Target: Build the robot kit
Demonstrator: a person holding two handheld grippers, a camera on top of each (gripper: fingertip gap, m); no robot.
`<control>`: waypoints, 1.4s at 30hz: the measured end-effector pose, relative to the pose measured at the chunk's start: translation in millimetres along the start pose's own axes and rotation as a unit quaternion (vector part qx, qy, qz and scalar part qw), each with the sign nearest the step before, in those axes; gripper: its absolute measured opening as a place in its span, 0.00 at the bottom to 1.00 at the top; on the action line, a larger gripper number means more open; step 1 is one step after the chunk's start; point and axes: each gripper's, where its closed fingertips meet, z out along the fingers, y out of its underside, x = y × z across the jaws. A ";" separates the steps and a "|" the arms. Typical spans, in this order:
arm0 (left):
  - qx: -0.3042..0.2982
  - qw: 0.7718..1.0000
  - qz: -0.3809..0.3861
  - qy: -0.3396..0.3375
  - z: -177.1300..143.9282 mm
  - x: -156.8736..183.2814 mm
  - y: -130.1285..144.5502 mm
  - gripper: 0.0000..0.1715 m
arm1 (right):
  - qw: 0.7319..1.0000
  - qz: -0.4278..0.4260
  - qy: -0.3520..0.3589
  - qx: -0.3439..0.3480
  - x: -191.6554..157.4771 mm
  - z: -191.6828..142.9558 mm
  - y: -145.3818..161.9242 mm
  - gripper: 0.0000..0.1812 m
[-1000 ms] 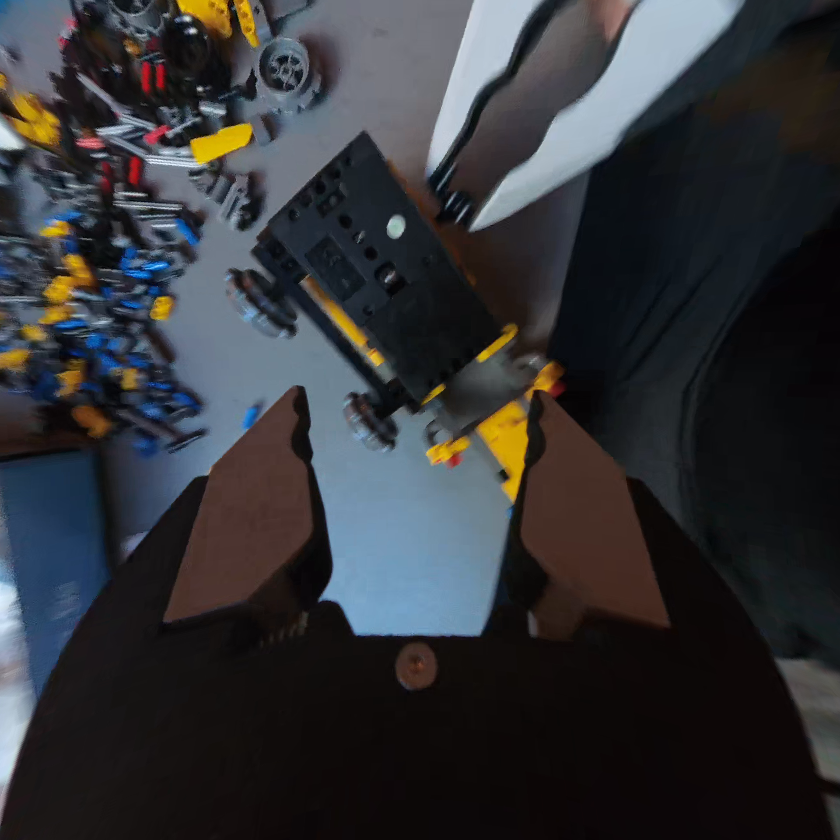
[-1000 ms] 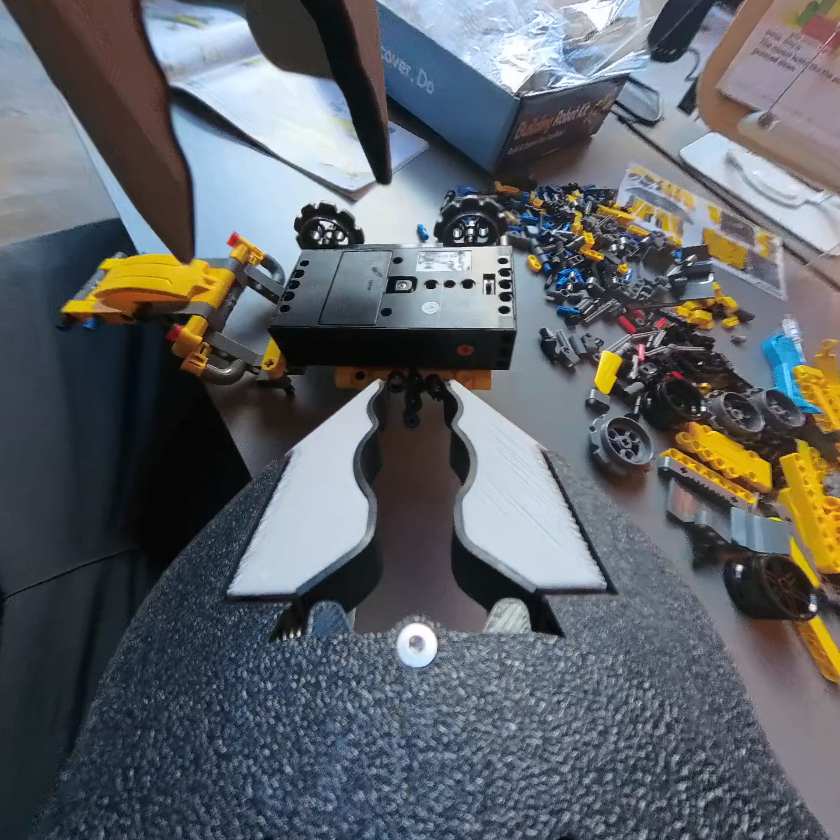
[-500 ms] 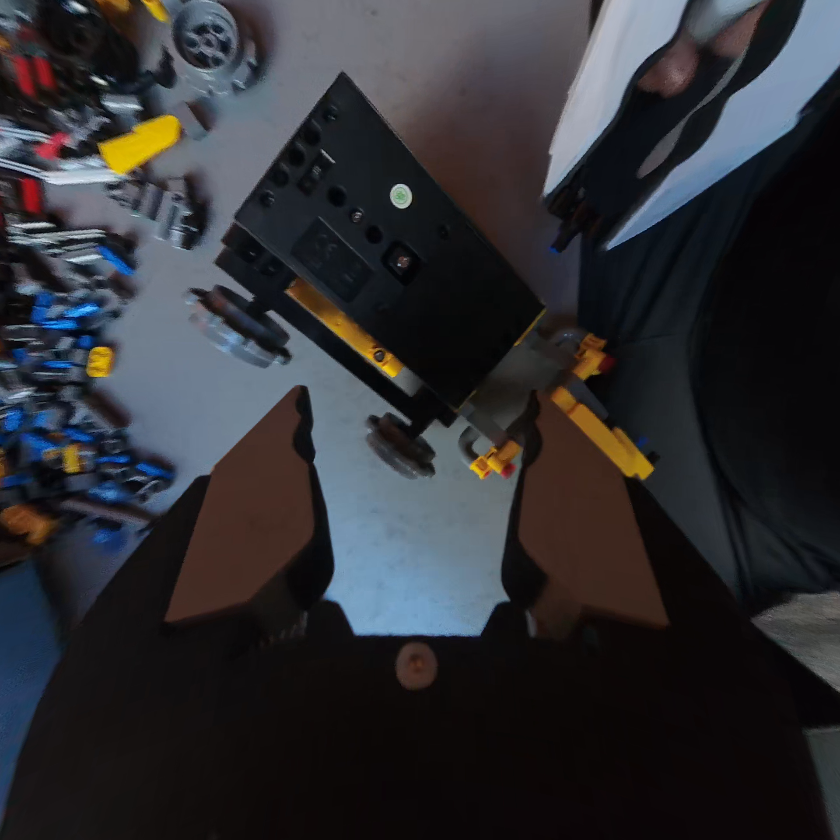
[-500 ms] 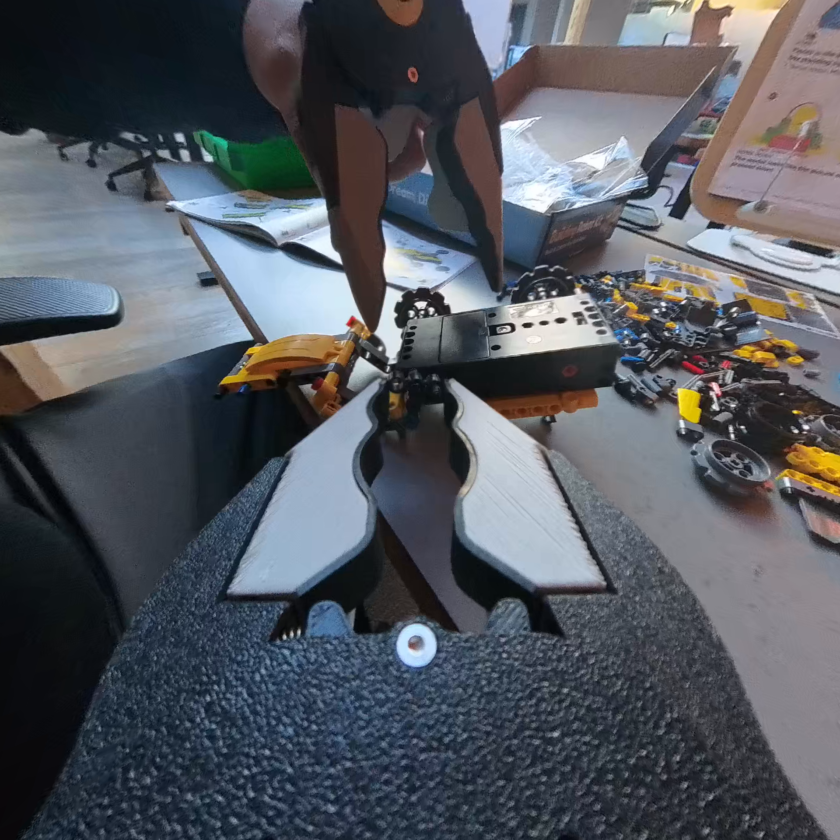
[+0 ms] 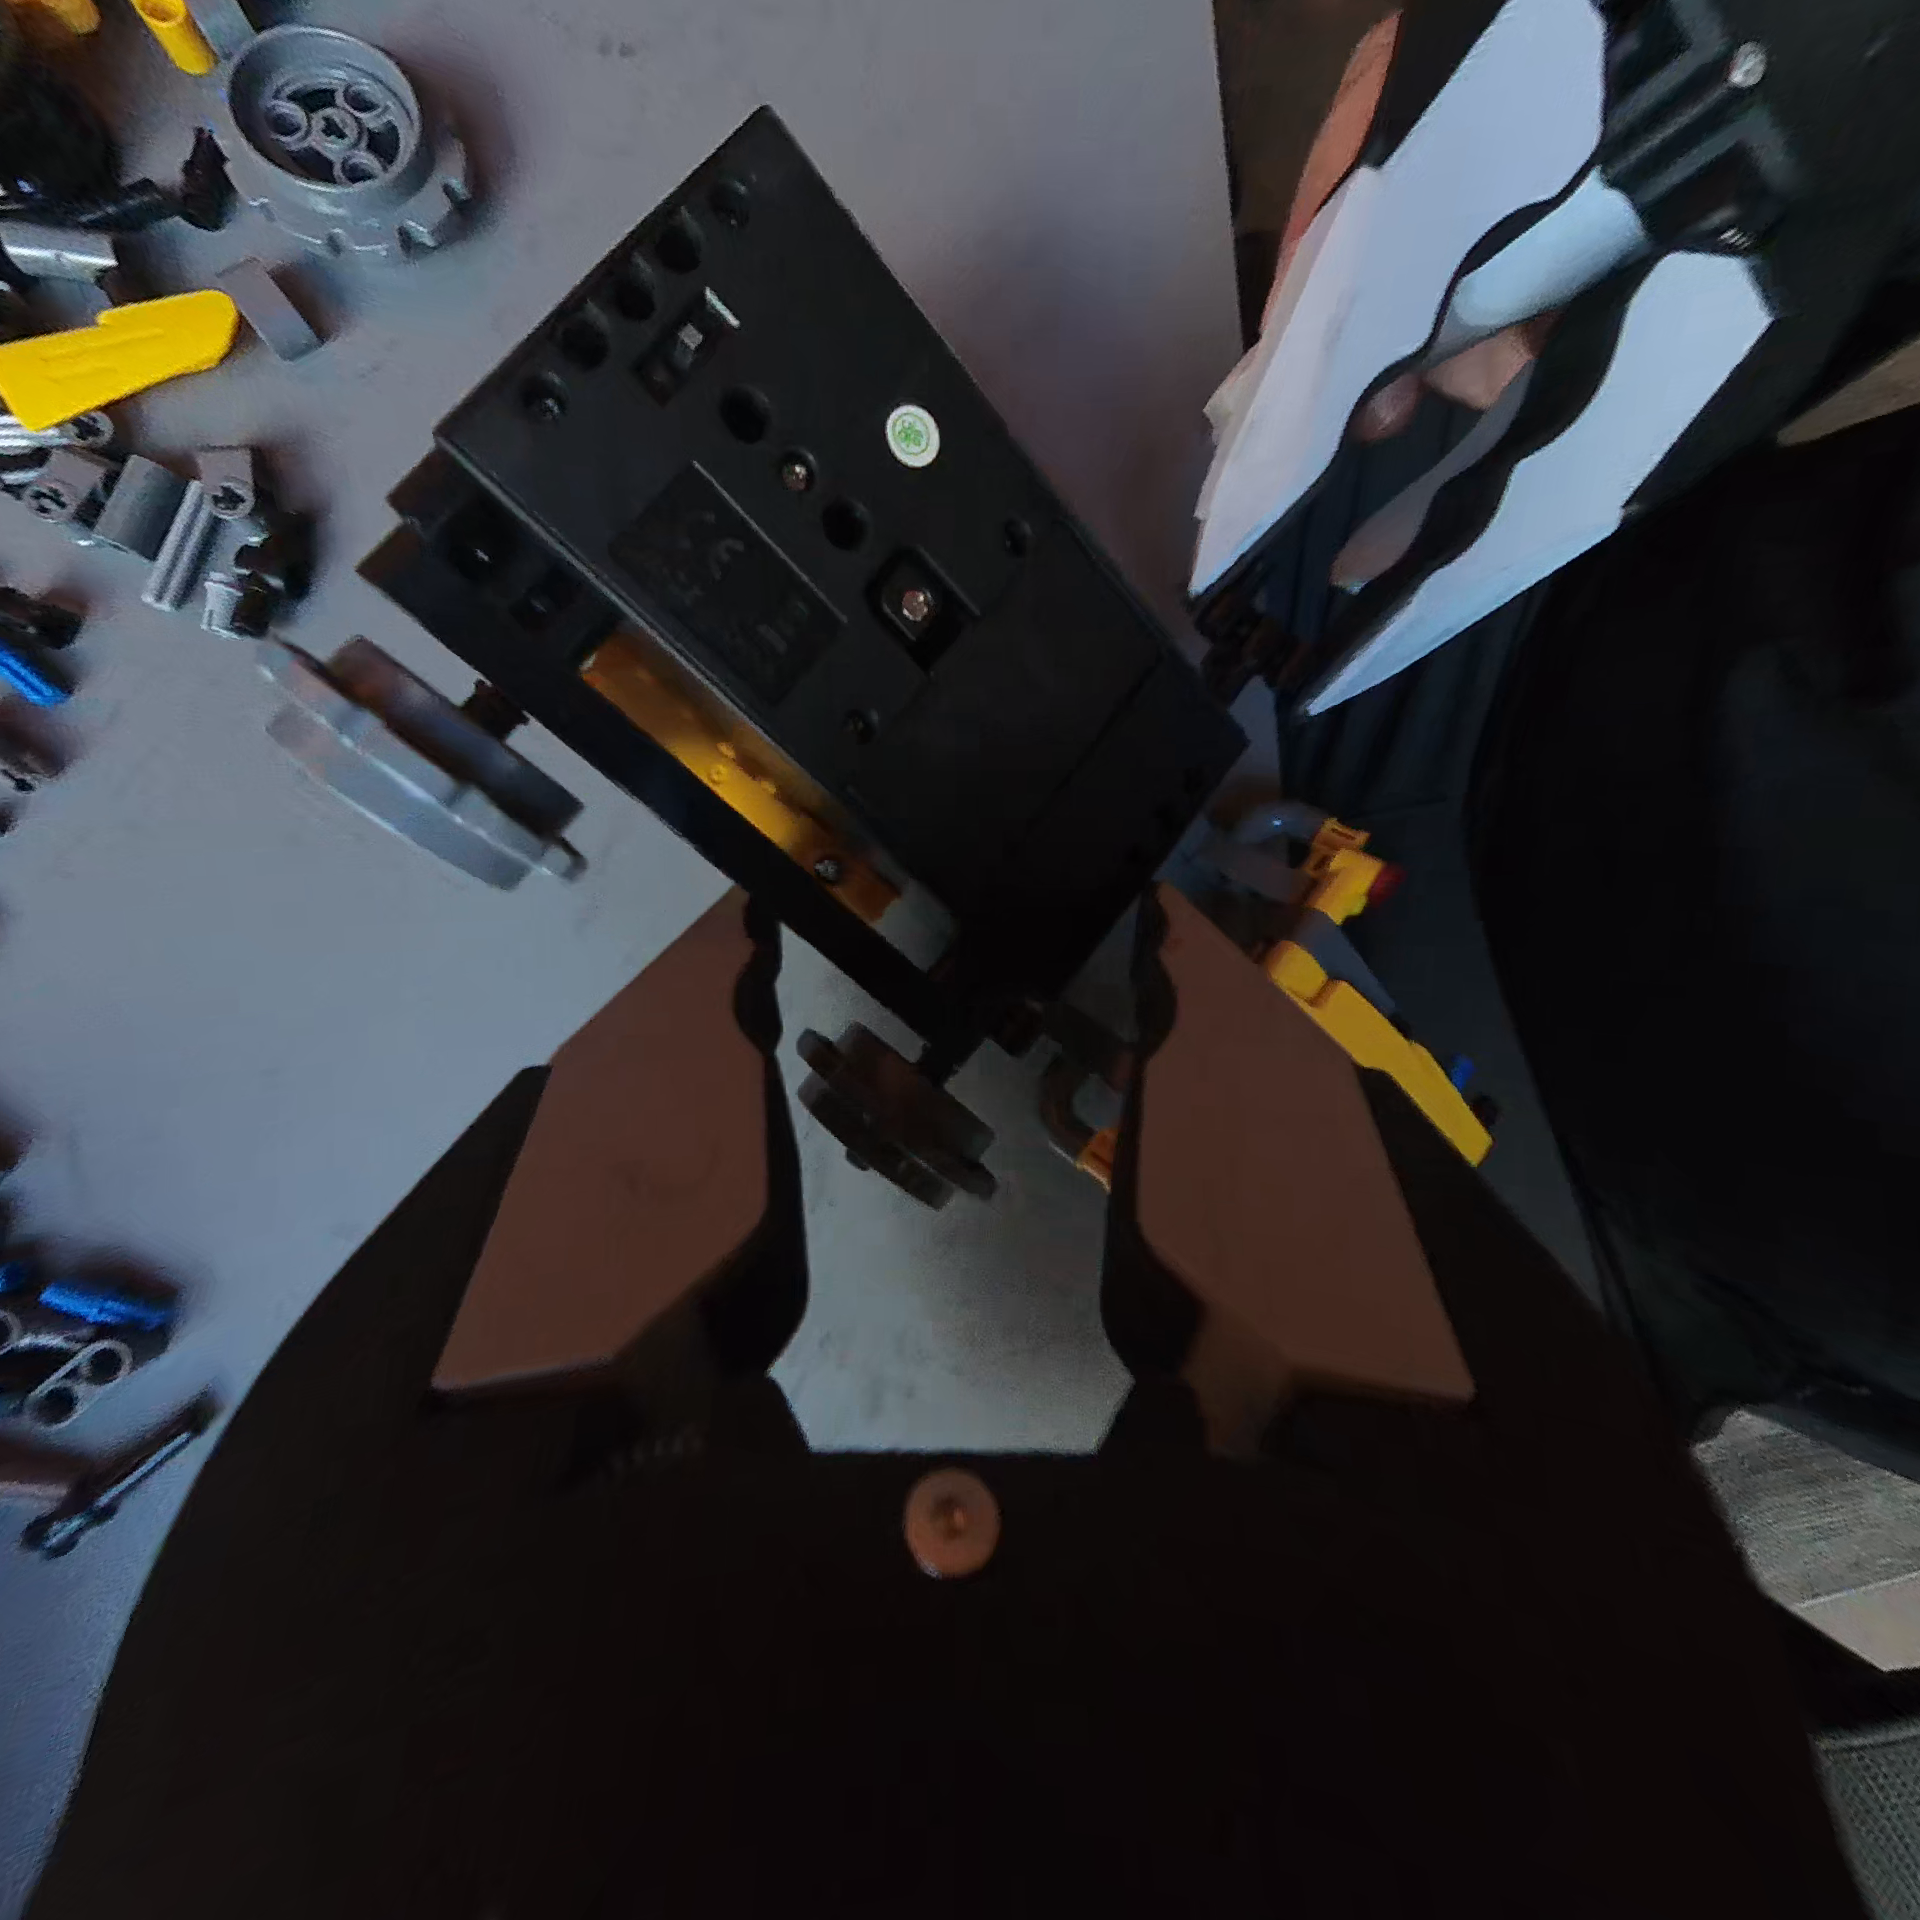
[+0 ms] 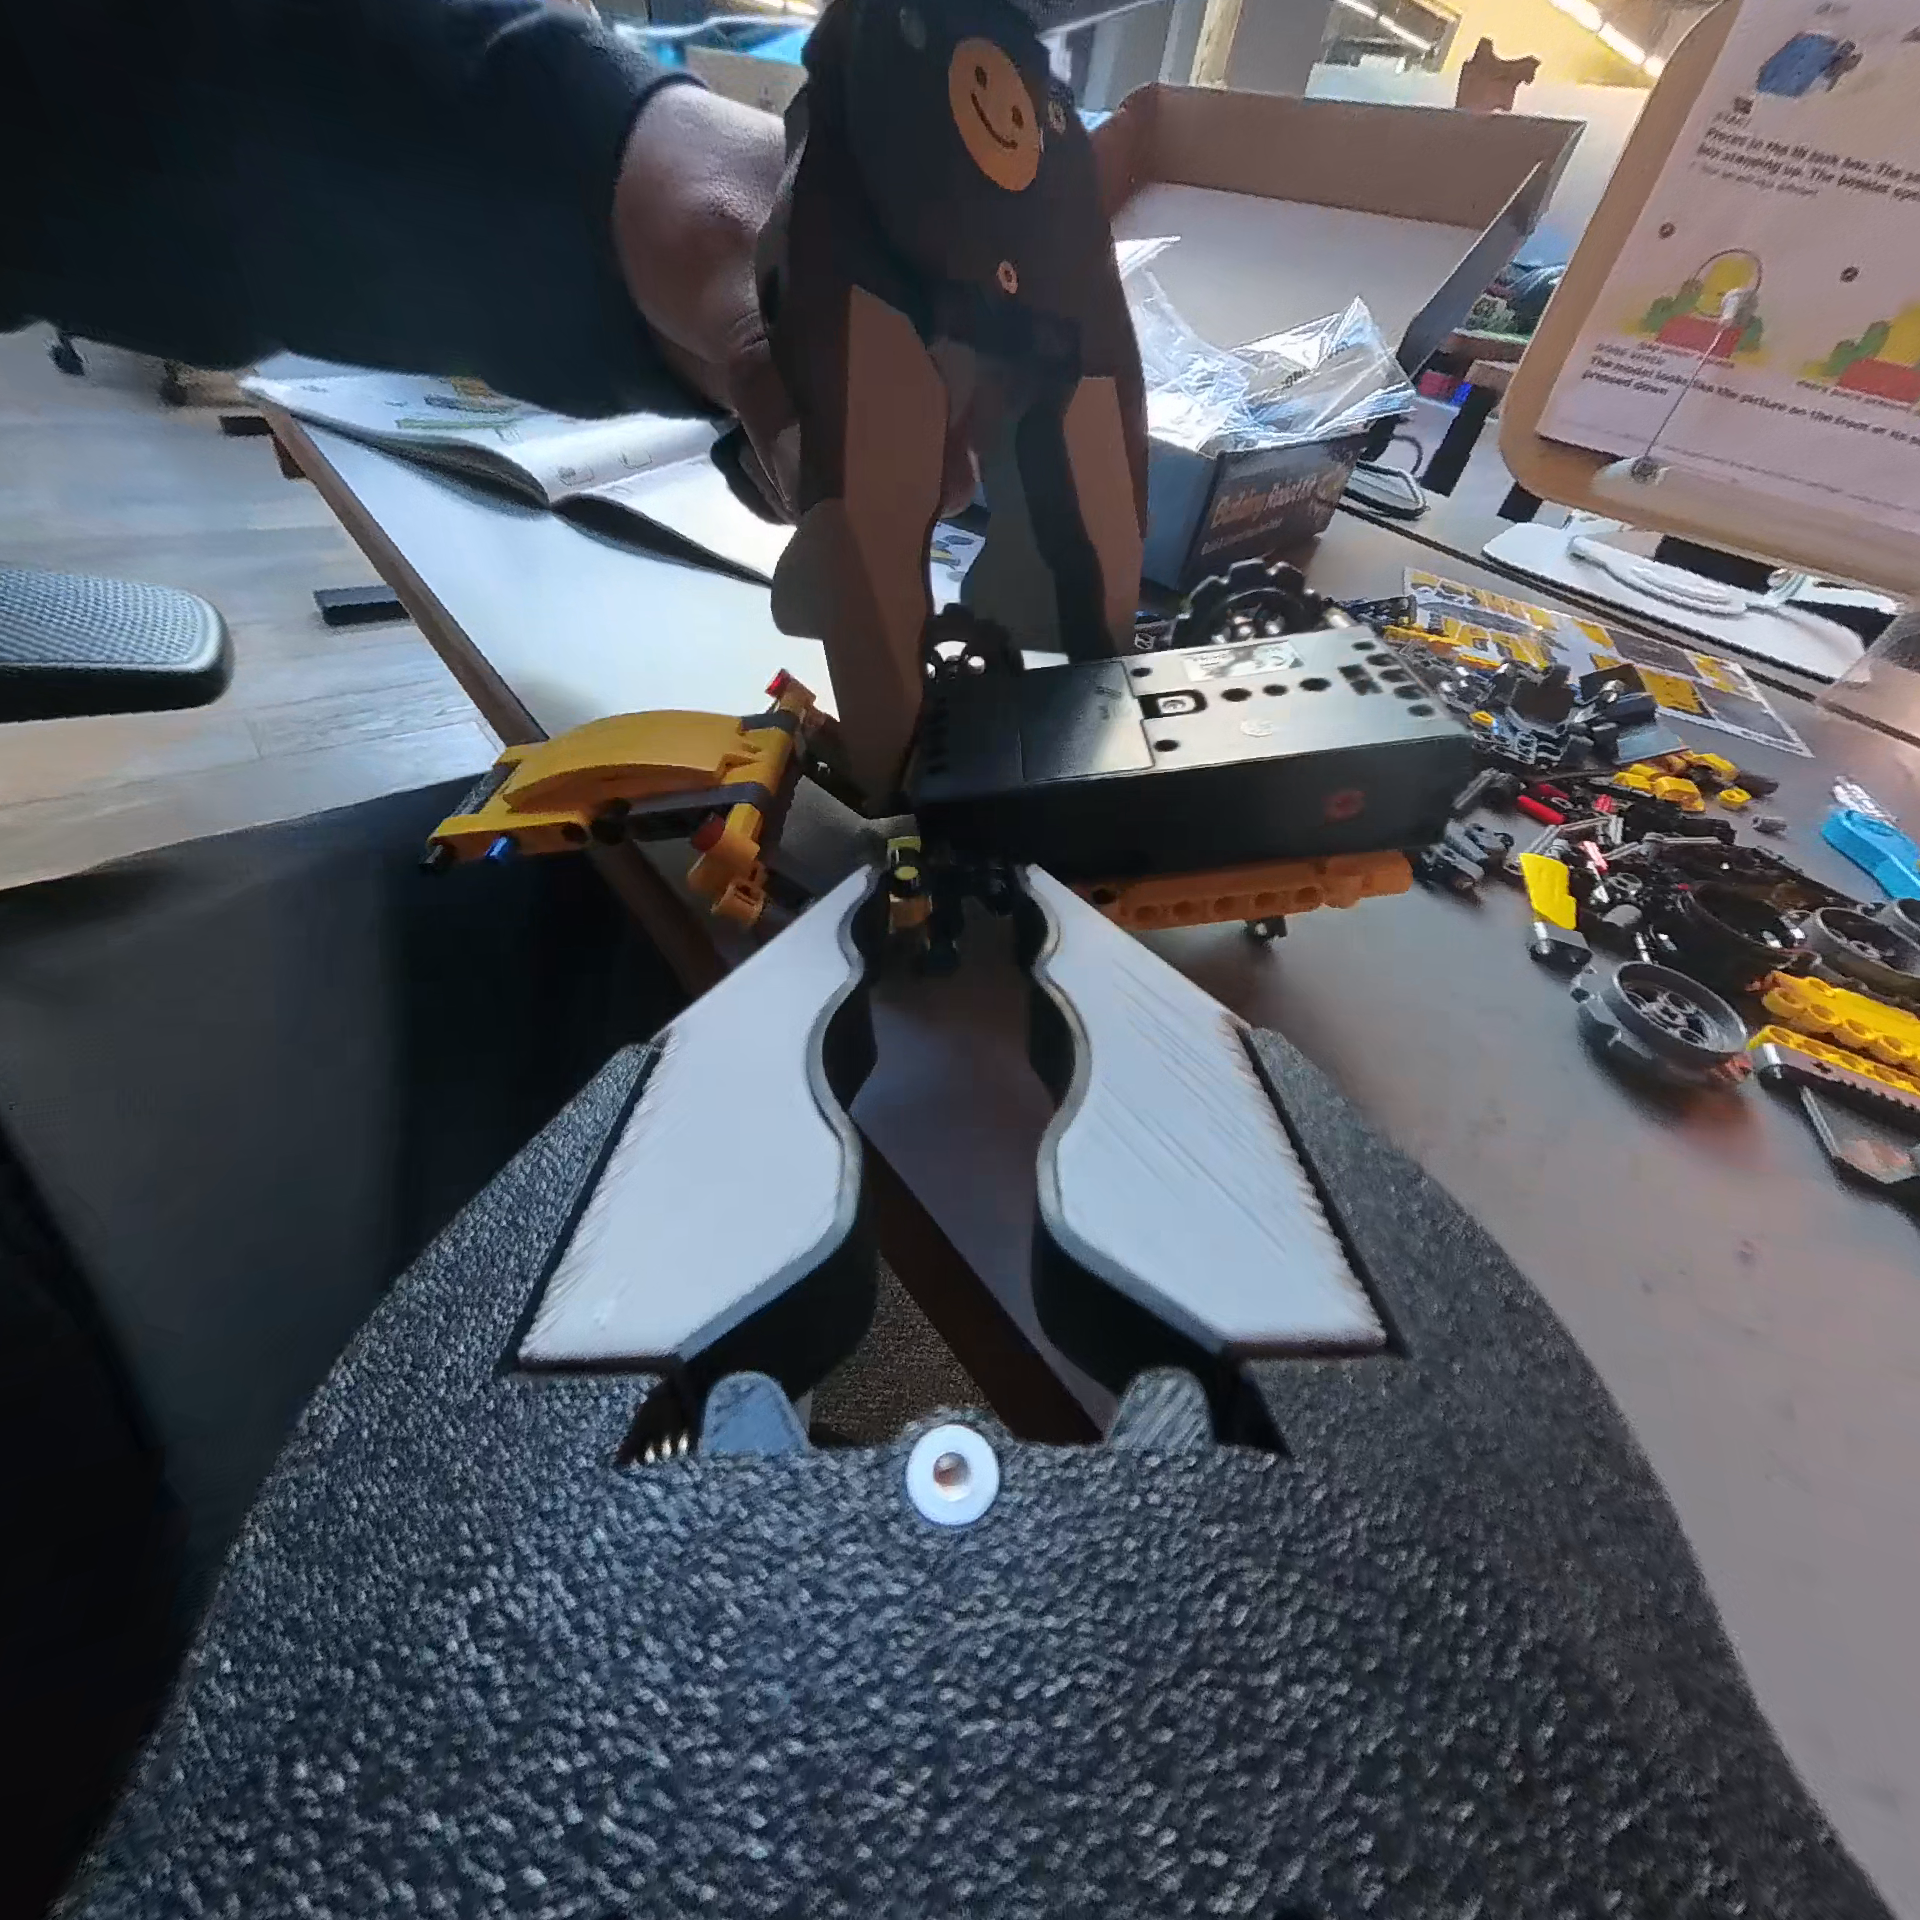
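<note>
A brick vehicle stands at the table's near edge: a black battery box (image 5: pixel 810 499) on an orange beam, with grey-black wheels (image 5: pixel 416 758) and a yellow bucket (image 6: pixel 623 779) hanging out past the edge. My left gripper (image 5: pixel 951 914), brown-fingered, comes down over the bucket end of the box (image 6: pixel 1195 748), one finger on each side of its corner, closed against it. My right gripper (image 6: pixel 940 894), white-fingered, is shut on a small black-and-yellow part (image 6: pixel 920 899) held against the vehicle's near side. It also shows in the left wrist view (image 5: pixel 1252 649).
A pile of loose black, yellow and blue parts (image 6: pixel 1662 831) and a grey wheel hub (image 6: pixel 1662 1018) lie to the right. An open booklet (image 6: pixel 499 447) and a cardboard box with plastic bags (image 6: pixel 1278 488) sit behind. A chair armrest (image 6: pixel 104 644) is at left.
My left gripper has come down onto the vehicle's bucket end and its fingers have narrowed around the box corner. My right gripper has shifted along the vehicle's side toward that end, still holding the small part.
</note>
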 end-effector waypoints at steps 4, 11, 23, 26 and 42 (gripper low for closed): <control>0.028 1.000 -0.007 0.010 2.3 1.4 -0.6 0.35 | 1.000 0.000 0.013 0.011 2.2 -2.2 -0.1 0.13; 0.060 0.998 -0.003 -0.009 9.0 2.2 -1.4 0.34 | 1.000 -0.002 0.024 0.012 0.9 -4.2 3.6 0.13; 0.100 0.995 -0.006 -0.013 10.4 0.5 -2.5 0.31 | 0.970 0.220 -0.035 0.101 26.8 -30.3 -7.9 0.13; 0.101 0.995 -0.010 -0.009 10.2 0.1 -2.4 0.31 | 0.947 0.278 -0.069 0.143 32.7 -41.5 -18.5 0.13; 0.116 0.991 -0.053 0.029 6.7 -2.0 -4.4 0.31 | 0.907 0.355 -0.132 0.182 44.7 -63.1 -31.4 0.13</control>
